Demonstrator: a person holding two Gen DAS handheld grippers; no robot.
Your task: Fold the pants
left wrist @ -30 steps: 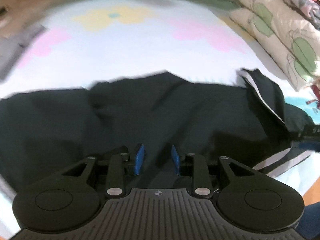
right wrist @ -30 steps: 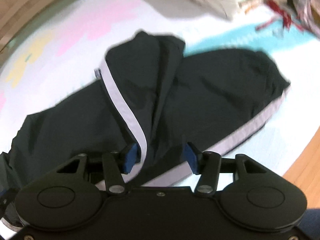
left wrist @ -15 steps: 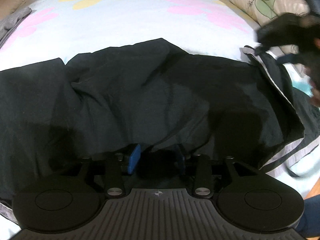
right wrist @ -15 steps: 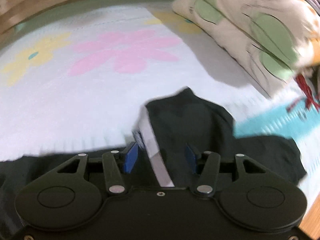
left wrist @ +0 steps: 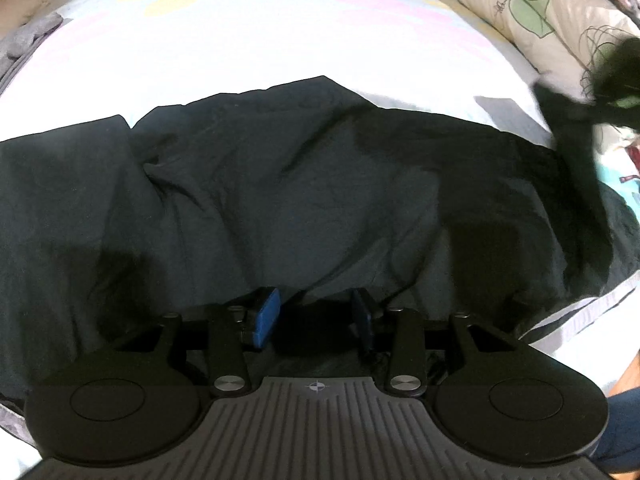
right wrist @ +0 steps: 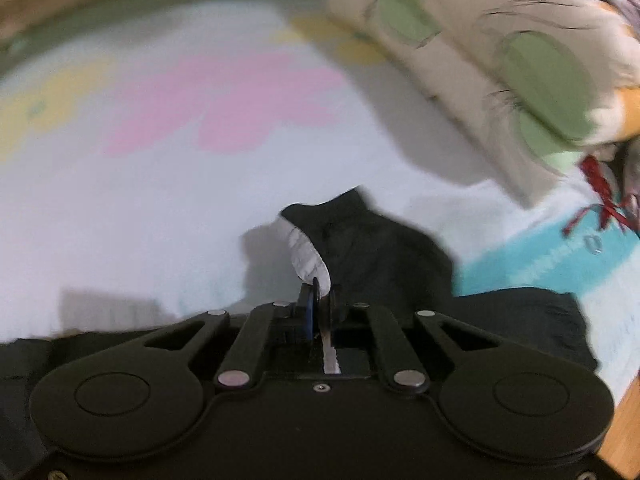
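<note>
Black pants [left wrist: 280, 200] with a grey side stripe [left wrist: 592, 312] lie spread across the flowered bedsheet [left wrist: 260, 48]. My left gripper [left wrist: 316, 316] is open, its blue pads on either side of a fold at the pants' near edge. My right gripper [right wrist: 322, 308] is shut on the pants' end at its pale stripe [right wrist: 306, 256] and holds it raised above the sheet. In the left wrist view the right gripper [left wrist: 616, 84] shows blurred at the far right with black cloth hanging from it.
Leaf-print pillows [left wrist: 552, 24] are stacked at the right head of the bed, also in the right wrist view [right wrist: 520, 60]. Grey cloth [left wrist: 28, 44] lies at the far left. The wooden bed edge [right wrist: 624, 412] runs at the lower right.
My right gripper has closed on the striped end of the pants and lifted it. My left gripper moved in to the pants' near edge and stays open.
</note>
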